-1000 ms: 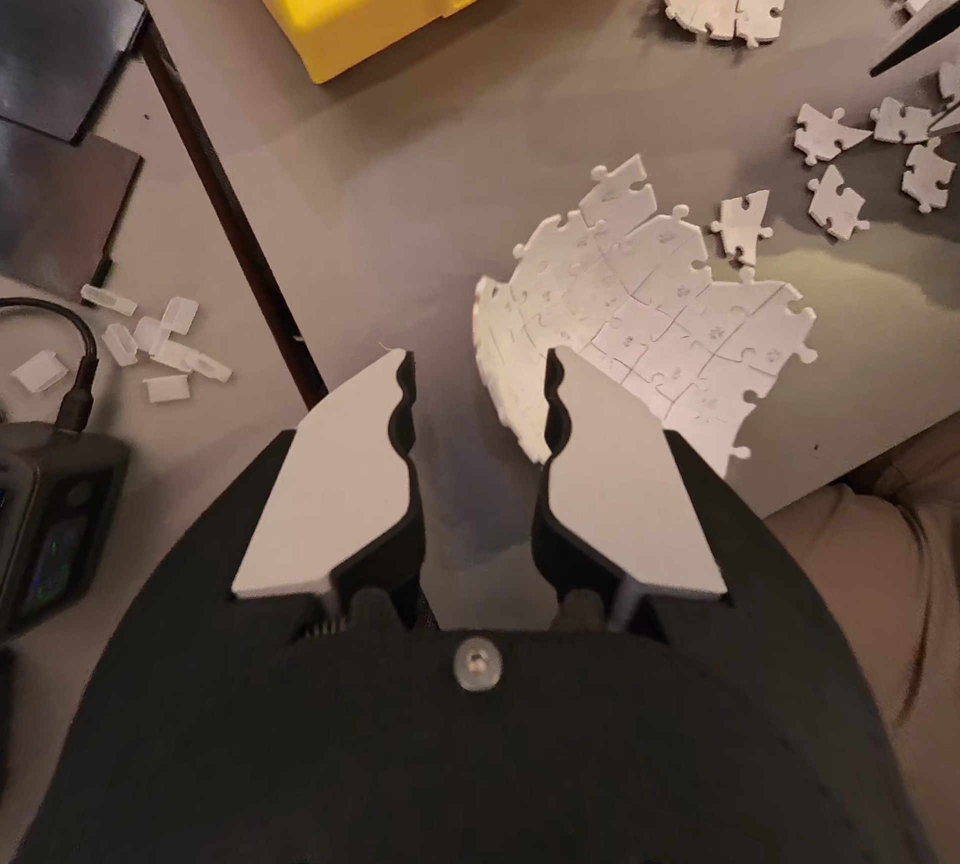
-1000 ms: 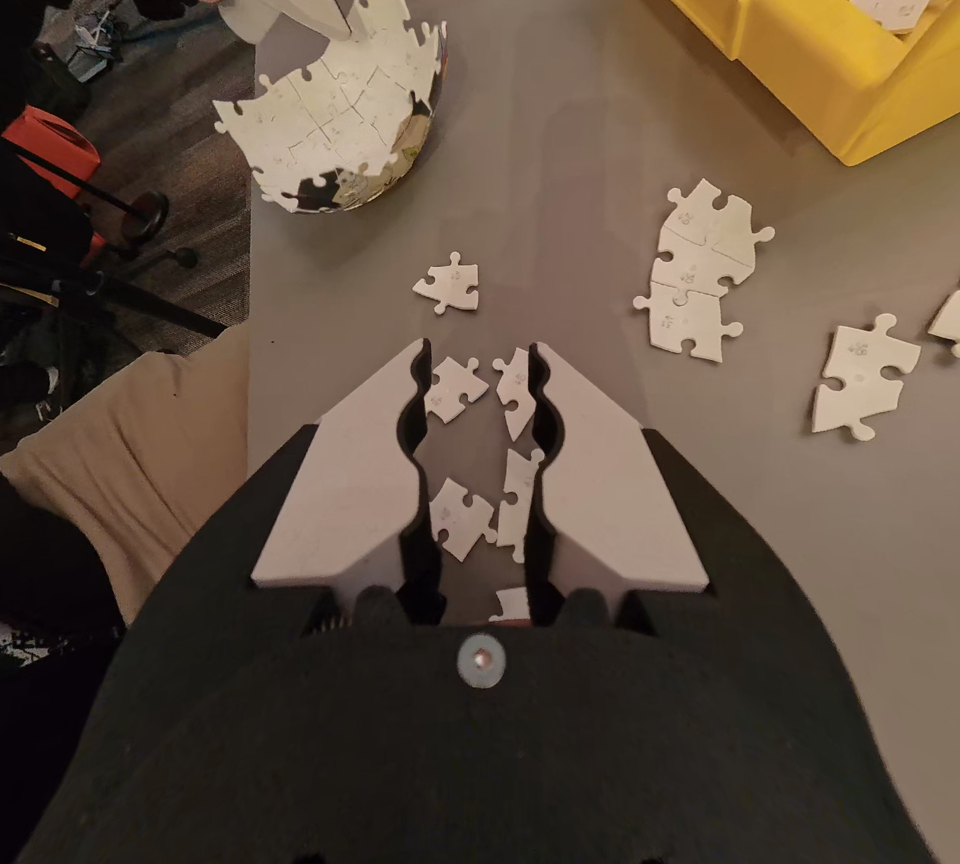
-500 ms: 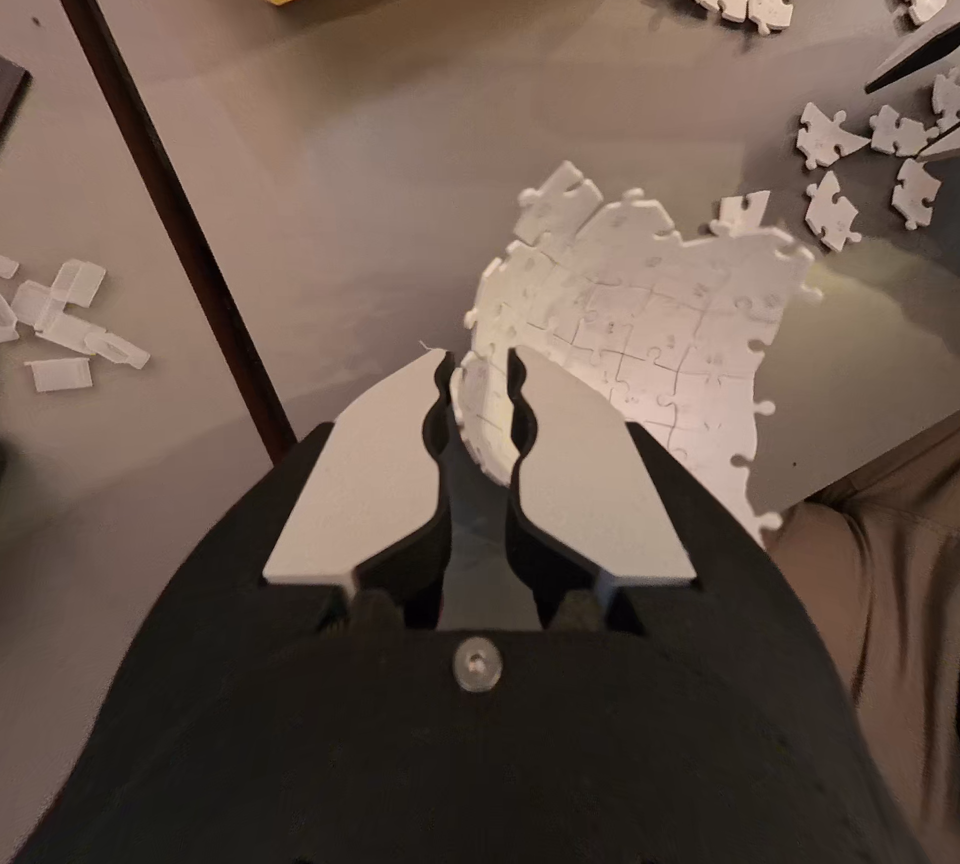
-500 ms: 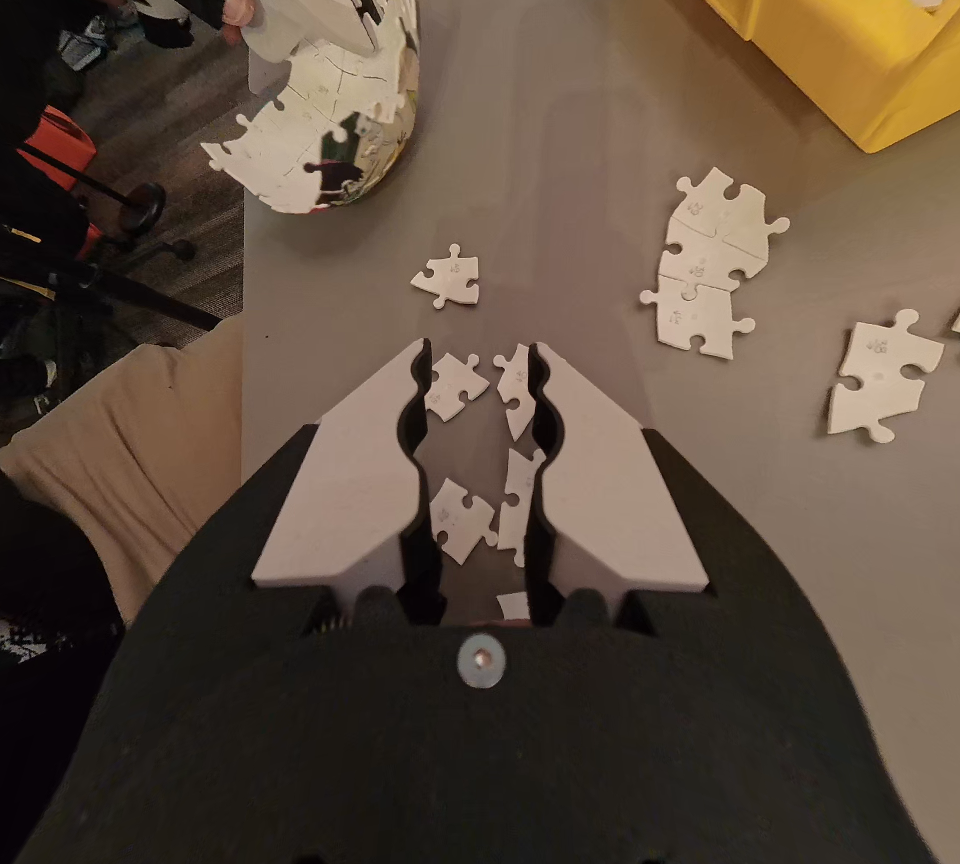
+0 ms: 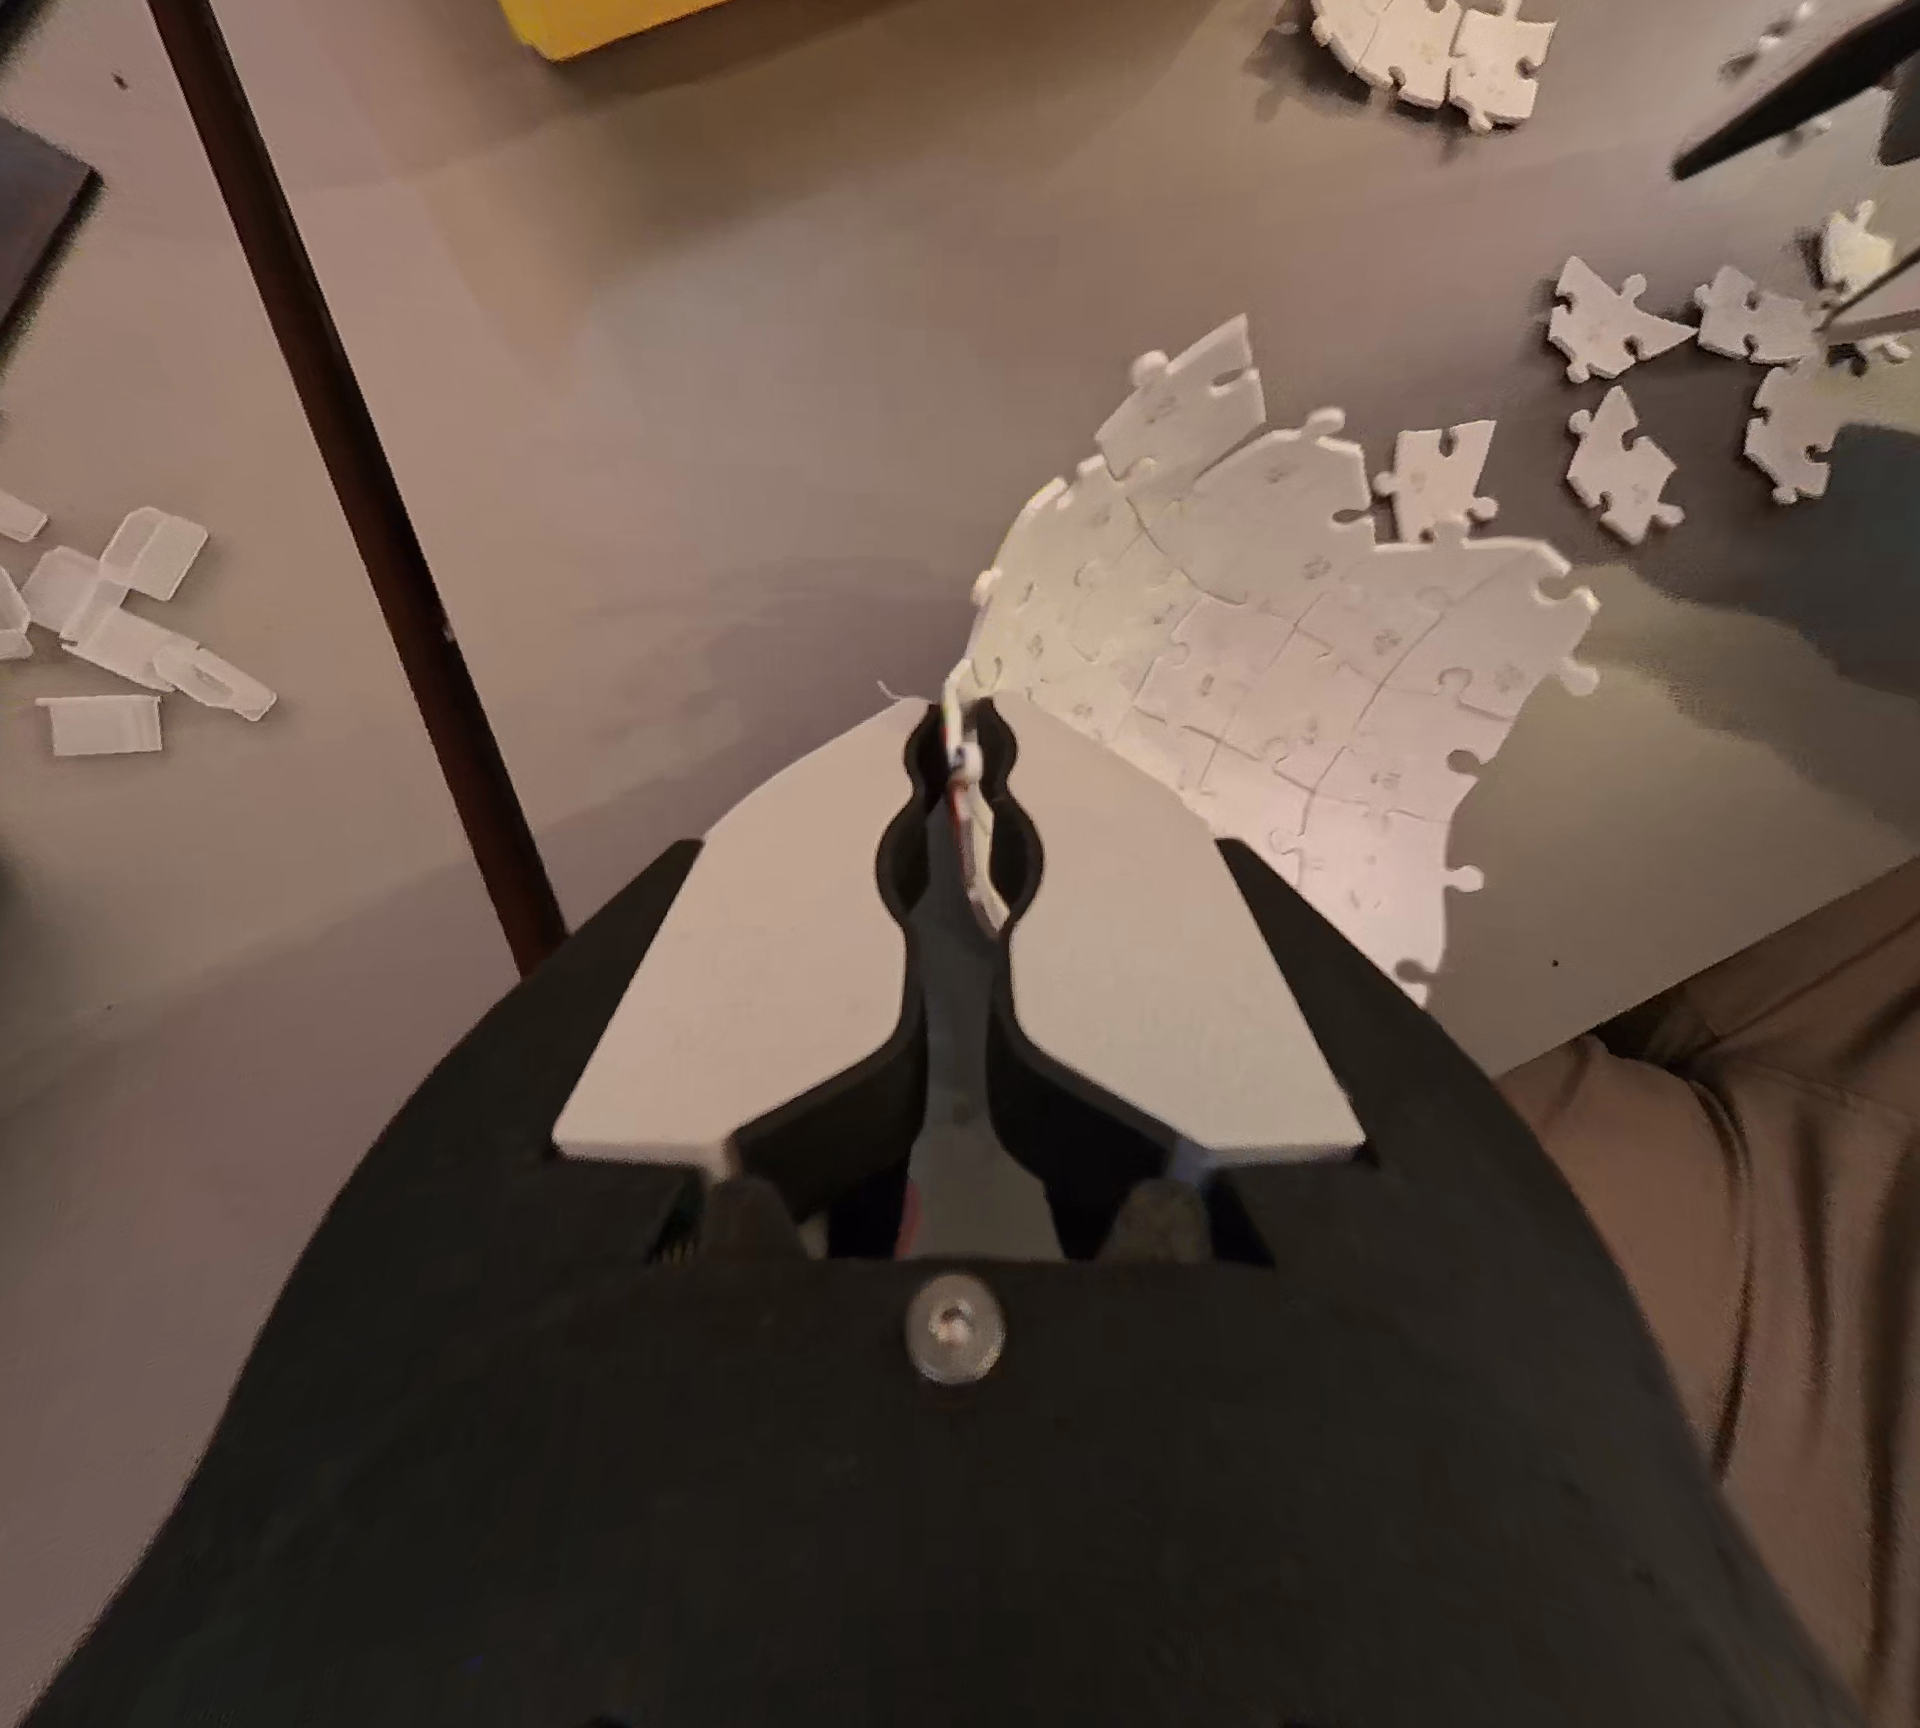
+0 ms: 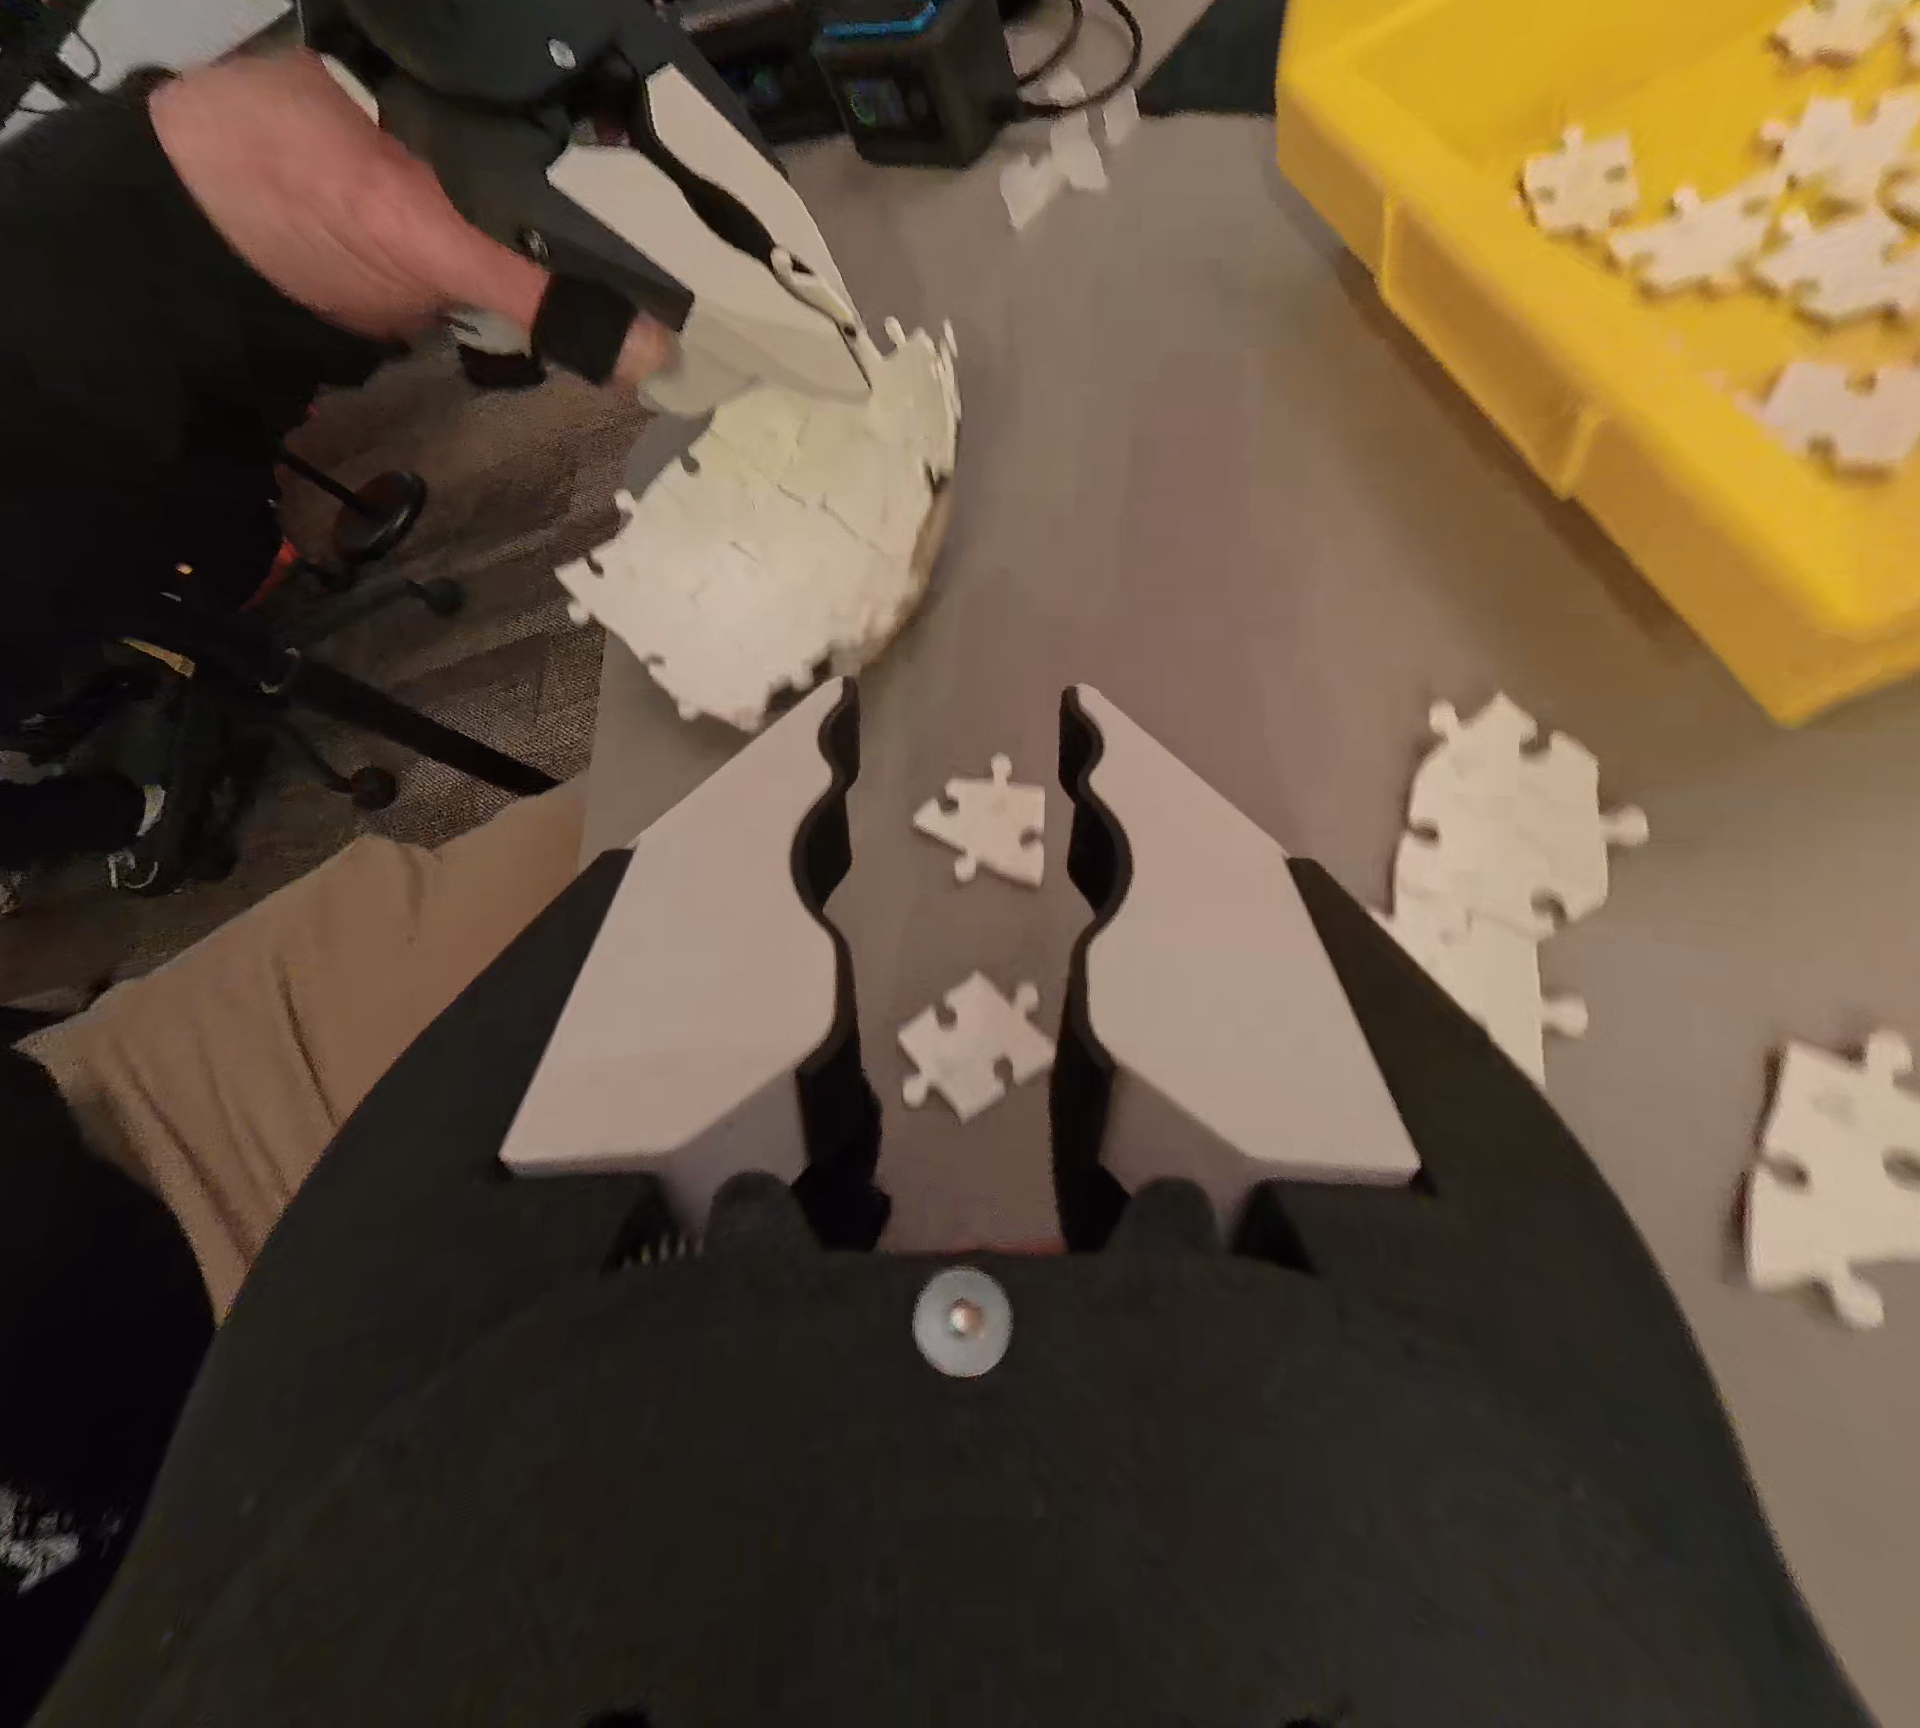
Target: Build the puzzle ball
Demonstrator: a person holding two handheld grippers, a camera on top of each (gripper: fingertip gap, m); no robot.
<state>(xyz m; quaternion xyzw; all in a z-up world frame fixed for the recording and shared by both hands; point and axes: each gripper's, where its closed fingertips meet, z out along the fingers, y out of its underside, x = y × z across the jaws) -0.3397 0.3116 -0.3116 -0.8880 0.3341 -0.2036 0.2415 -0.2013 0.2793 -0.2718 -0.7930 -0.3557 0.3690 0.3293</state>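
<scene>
The left gripper (image 5: 961, 733), grey-fingered on a black body, has its jaws pinching the near rim of the half-built white puzzle ball shell (image 5: 1278, 670), a curved bowl of joined pieces that sits at the near left edge of the grey desk (image 5: 727, 348). In the right wrist view the same shell (image 6: 790, 546) tilts under the left gripper (image 6: 847, 333), which a hand (image 6: 343, 224) in a black fingerless glove holds. The right gripper (image 6: 956, 722) hangs above the desk with its jaws spread and nothing between them; two loose white puzzle pieces (image 6: 982, 821) lie on the desk below the gap. To its right lies a flat joined cluster of white pieces (image 6: 1496, 837), and nearer a single larger piece (image 6: 1829, 1169). At the far right stands a yellow plastic bin (image 6: 1455, 348) holding more white pieces. Far beyond the desk, black devices with cables (image 6: 894, 47) rest on another surface.
</scene>
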